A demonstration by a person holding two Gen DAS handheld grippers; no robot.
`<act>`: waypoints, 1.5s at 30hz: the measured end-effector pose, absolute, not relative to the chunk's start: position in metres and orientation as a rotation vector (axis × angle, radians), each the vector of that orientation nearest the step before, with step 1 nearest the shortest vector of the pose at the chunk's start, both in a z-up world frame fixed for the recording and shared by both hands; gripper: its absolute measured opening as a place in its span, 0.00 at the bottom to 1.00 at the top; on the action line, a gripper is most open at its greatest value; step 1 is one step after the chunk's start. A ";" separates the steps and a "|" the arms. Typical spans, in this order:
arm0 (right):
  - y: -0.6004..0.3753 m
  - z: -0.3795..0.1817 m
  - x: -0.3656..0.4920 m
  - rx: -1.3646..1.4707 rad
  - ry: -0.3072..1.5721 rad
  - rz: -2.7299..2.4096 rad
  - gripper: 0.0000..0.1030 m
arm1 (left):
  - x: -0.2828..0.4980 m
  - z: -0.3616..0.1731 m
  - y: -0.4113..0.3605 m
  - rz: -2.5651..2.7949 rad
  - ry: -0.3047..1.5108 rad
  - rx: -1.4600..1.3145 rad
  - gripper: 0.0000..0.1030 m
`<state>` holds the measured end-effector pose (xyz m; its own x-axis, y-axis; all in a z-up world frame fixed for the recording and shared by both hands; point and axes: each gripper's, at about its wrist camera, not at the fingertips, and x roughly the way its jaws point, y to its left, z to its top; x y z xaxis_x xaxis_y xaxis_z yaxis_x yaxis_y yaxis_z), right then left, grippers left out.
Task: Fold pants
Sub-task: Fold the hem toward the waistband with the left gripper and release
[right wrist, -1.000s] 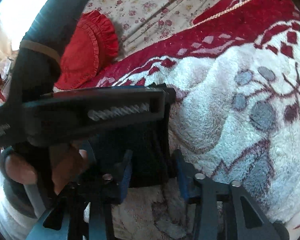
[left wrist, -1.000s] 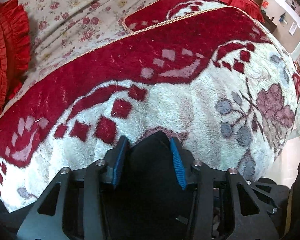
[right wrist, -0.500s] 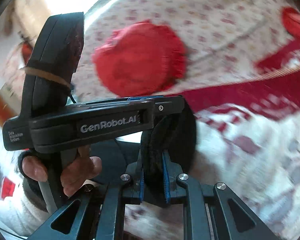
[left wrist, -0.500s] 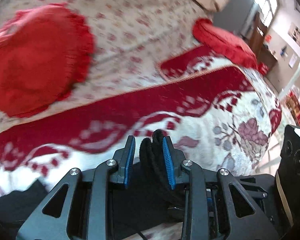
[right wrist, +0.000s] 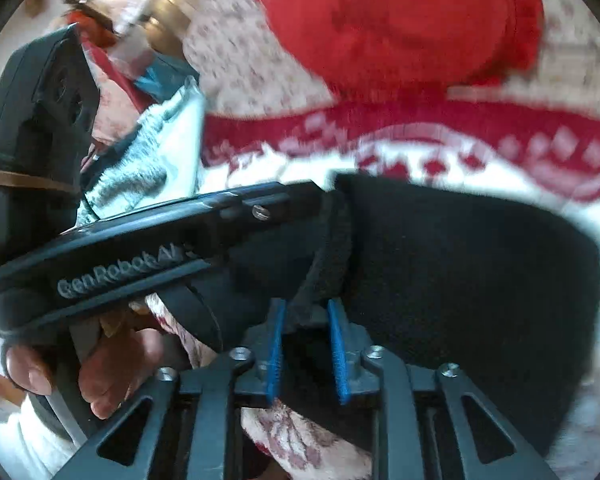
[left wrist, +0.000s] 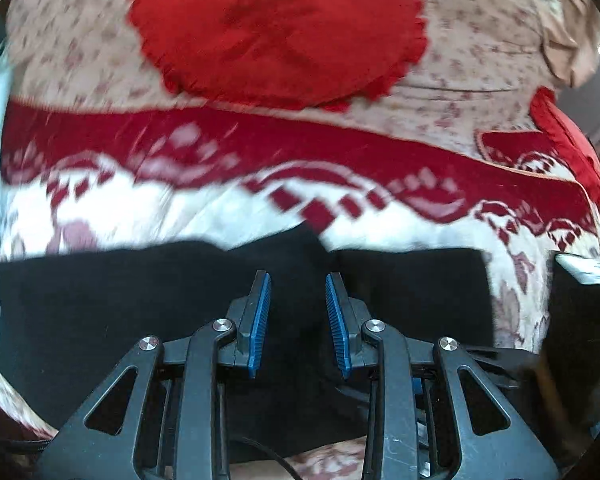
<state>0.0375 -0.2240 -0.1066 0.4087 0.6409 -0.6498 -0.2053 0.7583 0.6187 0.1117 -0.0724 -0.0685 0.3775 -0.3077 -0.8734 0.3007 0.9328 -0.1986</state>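
In the left wrist view, the left gripper (left wrist: 296, 322) points down over the black pants (left wrist: 100, 312), which lie across the near part of the bed on a red and white blanket (left wrist: 220, 216). Black cloth fills the gap between the blue pads, but dark on dark hides whether they pinch it or only hang over it, so I cannot tell. A round red cushion (left wrist: 276, 28) sits toward the far side of the bed on a flowered sheet (left wrist: 479, 60). The pants show as a wide flat band with a seam or overlap near the middle, which suggests one fold has been brought over.

In the right wrist view, the right gripper (right wrist: 305, 350) has a thick rolled edge of the pants (right wrist: 459, 260) running down between its pads, and its jaws are opening around it; the pads look to stand just clear of the cloth. The left gripper's body (right wrist: 140, 256) crosses the picture, held by the person's hand (right wrist: 80, 364). The cloth is bunched and doubled here, not yet lying flat.

My judgement: the fold is partly made. The doubled edge has yet to be laid down, smoothed, and probably folded again.
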 end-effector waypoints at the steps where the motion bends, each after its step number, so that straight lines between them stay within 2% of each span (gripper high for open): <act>1: -0.225 -0.095 0.033 0.503 0.997 0.604 0.35 | 0.110 -0.070 -0.068 -0.383 1.118 -0.014 0.26; 7: -0.284 -0.044 0.010 0.436 0.843 0.448 0.37 | 0.088 -0.062 -0.066 -0.385 1.092 -0.042 0.27; 9: -0.296 -0.049 0.013 0.371 0.872 0.343 0.37 | 0.082 -0.058 -0.070 -0.395 1.081 -0.054 0.27; 13: -0.309 -0.074 0.027 0.359 0.931 0.266 0.30 | 0.074 -0.059 -0.082 -0.376 1.070 -0.024 0.28; 19: -0.303 -0.102 0.042 0.257 0.971 0.264 0.30 | 0.072 -0.088 -0.086 -0.330 1.125 -0.019 0.28; 28: -0.293 -0.063 -0.004 0.209 0.931 0.339 0.30 | 0.056 -0.090 -0.088 -0.326 1.122 -0.008 0.28; 31: -0.279 -0.077 -0.021 0.177 0.976 0.357 0.30 | 0.053 -0.090 -0.088 -0.318 1.117 -0.014 0.28; 35: -0.272 -0.101 -0.026 0.169 0.989 0.343 0.30 | 0.049 -0.090 -0.088 -0.308 1.103 -0.013 0.28; 45: -0.256 -0.061 -0.007 0.179 0.948 0.365 0.30 | 0.035 -0.068 -0.061 -0.233 1.055 -0.003 0.28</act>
<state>-0.0073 -0.2558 -0.0611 0.5284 0.3813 -0.7585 -0.2259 0.9244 0.3073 0.0353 -0.0612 -0.0679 0.4708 -0.1920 -0.8611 0.1891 0.9753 -0.1141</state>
